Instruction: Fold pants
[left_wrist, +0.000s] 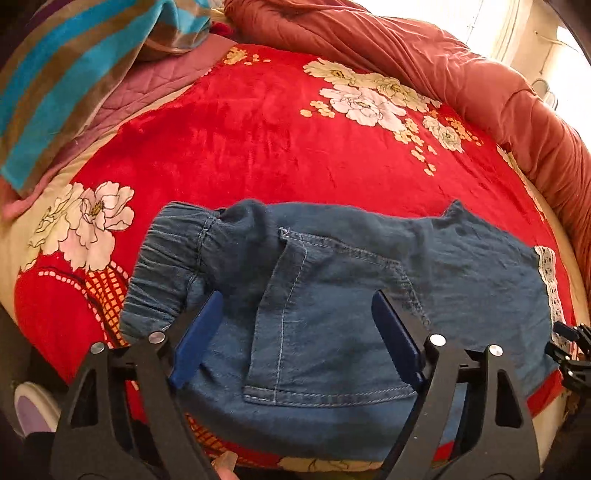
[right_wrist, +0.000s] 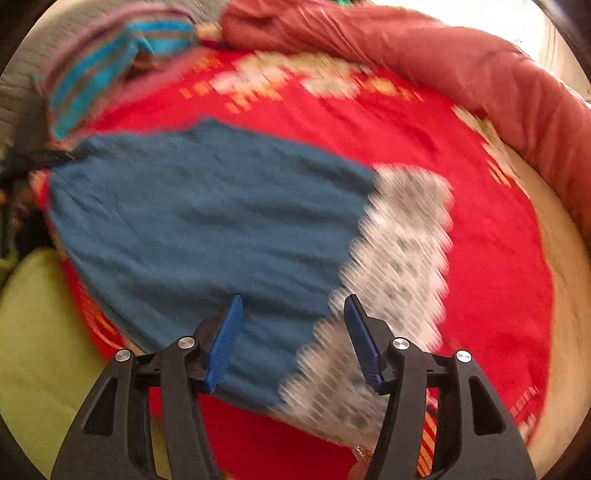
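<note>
1. Pointing steeply down at the bed, the left gripper (left_wrist: 295, 332) has its jaws wide apart, black angular arms ending in flat blue ribbed pads, with nothing pinched between them.
2. Beneath and between those jaws lie the pants (left_wrist: 332, 295), folded into a compact blue denim block; the pads hover over the stitched back pocket (left_wrist: 321, 332) without pressing on it.
3. Left of the pocket sits the gathered elastic waistband (left_wrist: 166, 266), puckered and soft; at the right edge a strip of white lace trim (left_wrist: 548, 280) borders the cloth.
4. The right gripper (right_wrist: 293, 339), also tilted downward, shows its jaws apart and empty, above the boundary where plain denim meets the lace trim in its motion-blurred view.
5. The pants rest near the front edge of a plush red blanket (left_wrist: 258, 147) printed with pale flowers.
6. Farther back lie a striped turquoise-and-brown towel (left_wrist: 74, 81) at the left and a rumpled rust-coloured quilt (left_wrist: 424, 59) curving along the far right.
</note>
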